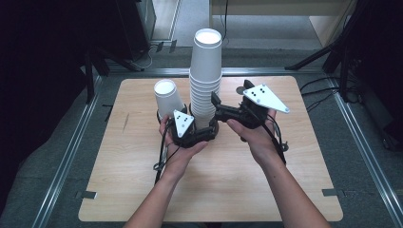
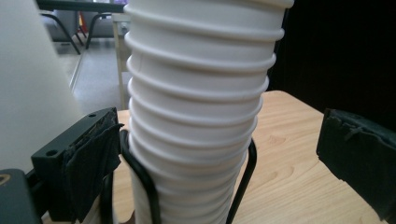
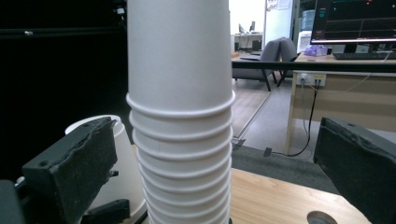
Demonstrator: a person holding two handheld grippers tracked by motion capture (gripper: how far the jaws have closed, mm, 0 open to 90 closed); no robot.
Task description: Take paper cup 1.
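Observation:
A tall stack of white paper cups [image 1: 206, 71] stands mouth down at the table's middle, its foot inside a black wire holder [image 2: 245, 177]. My left gripper [image 1: 207, 132] is open around the base of the stack [image 2: 196, 116]. Its left pad [image 2: 88, 163] sits close against the cups and its right pad [image 2: 359, 158] stands well off. My right gripper [image 1: 217, 108] is open around the stack [image 3: 180, 140] a little higher up, with both pads apart from it. A single white cup [image 1: 166, 97] stands just left of the stack, and the same single cup [image 3: 114, 179] sits behind my right gripper's left jaw.
The wooden table [image 1: 142, 180] has bare board in front of and beside the hands. A small round hole [image 1: 241, 90] lies right of the stack. Dark stands and cables ring the table. A desk with a monitor [image 3: 355, 21] and office chairs lie beyond.

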